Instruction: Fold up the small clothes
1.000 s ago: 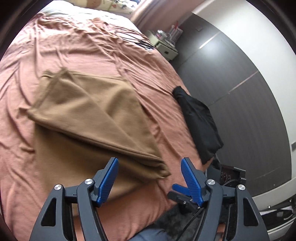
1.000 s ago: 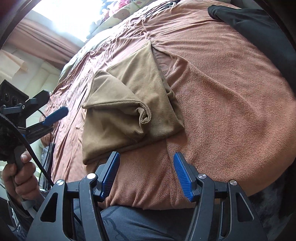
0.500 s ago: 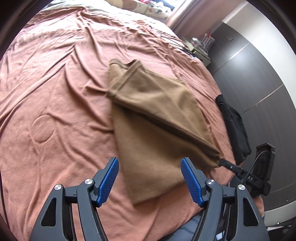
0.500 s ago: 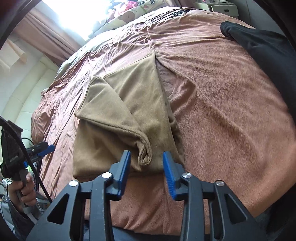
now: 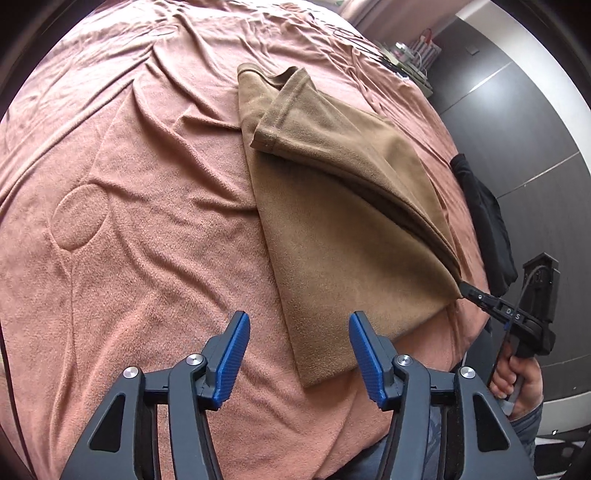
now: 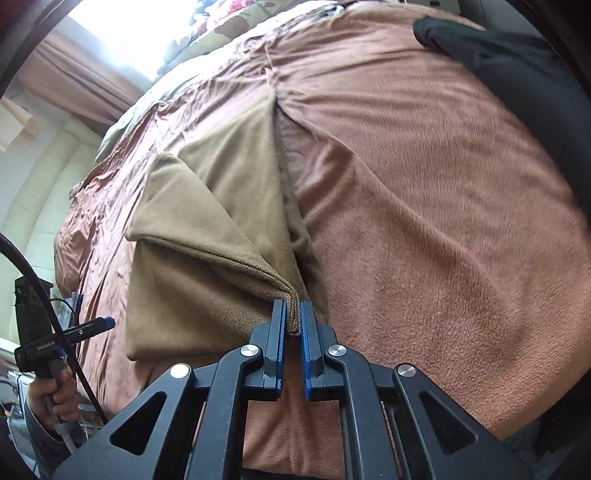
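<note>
A tan garment (image 5: 332,236) lies partly folded on the salmon bed cover (image 5: 129,221), one flap laid over its far half. My left gripper (image 5: 301,350) hovers over the garment's near corner. Its jaws are closing; the corner lies low between the blue pads, which do not press it. My right gripper (image 6: 293,319) is shut on the garment's folded right corner (image 6: 291,299), and the cloth shows pinched between the pads. In the left wrist view the right gripper (image 5: 467,288) grips that same corner. The left gripper (image 6: 107,323) shows at the left of the right wrist view.
A black garment (image 5: 484,221) (image 6: 517,55) lies near the bed's right edge. Dark wardrobe panels (image 5: 535,147) stand beyond it, with a cluttered nightstand (image 5: 410,59) at the far corner. Pillows (image 6: 221,22) and a curtain (image 6: 74,74) are at the bed's head.
My right gripper moved in and shut on the garment's folded corner. My left gripper swung over and came down toward the near corner, and its jaws narrowed.
</note>
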A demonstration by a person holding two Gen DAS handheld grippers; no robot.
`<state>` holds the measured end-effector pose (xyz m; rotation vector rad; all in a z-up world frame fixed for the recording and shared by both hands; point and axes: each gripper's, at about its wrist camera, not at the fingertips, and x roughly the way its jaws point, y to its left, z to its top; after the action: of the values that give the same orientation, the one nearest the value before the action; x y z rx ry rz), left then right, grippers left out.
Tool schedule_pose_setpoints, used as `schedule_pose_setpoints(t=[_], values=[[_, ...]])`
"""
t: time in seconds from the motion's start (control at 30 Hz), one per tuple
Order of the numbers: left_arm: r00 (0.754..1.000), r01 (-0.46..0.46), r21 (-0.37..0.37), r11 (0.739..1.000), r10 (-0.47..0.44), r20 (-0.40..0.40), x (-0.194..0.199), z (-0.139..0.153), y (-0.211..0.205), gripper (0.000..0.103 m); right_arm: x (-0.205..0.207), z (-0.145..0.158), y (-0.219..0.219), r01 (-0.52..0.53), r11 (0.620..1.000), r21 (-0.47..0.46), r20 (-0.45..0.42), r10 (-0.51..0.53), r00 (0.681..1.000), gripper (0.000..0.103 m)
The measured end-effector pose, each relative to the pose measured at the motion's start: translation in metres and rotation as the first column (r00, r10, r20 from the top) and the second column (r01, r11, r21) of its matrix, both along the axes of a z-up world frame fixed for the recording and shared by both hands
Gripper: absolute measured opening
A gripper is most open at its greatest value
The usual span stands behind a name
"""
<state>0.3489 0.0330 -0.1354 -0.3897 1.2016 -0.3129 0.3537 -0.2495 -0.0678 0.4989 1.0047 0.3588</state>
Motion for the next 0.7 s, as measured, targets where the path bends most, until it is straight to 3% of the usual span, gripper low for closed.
schedule_pose_setpoints(t=[0.13,0.2,0.37,0.53,0.7], values=[[1.0,0.002,0.02,1.0,-0.003,0.03,0.003,0.01,0.005,0.056,0.001,-0.002,-0.005,0.002,1.0,0.015,-0.022,-0.002,1.0,0.007],[0.999,-0.019,0.016,1.0,0.019,0.041,0.003,0.015,0.01,0.056,-0.003,0.007,-0.006,-0.008,1.0,0.002,-0.012,0.008,1.0,0.018],[0.995,-0.07,-0.003,0.998,0.07,0.071,0.001,0.026,0.016,0.056,-0.009,0.033,-0.005,-0.046,0.997,-0.058,0.069,0.05,0.996,0.033],[0.992,-0.079,0.022,0.997,0.076,0.103,-0.002,0.033,0.016,0.056,-0.003,0.052,0.016,-0.122,0.978,-0.17,0.118,0.143,0.983,0.033],[0.987,-0.126,-0.02,0.992,0.128,0.101,-0.003,0.028,0.021,0.056,0.01,0.066,0.052,-0.198,0.936,-0.29,0.137,0.246,0.96,0.033]])
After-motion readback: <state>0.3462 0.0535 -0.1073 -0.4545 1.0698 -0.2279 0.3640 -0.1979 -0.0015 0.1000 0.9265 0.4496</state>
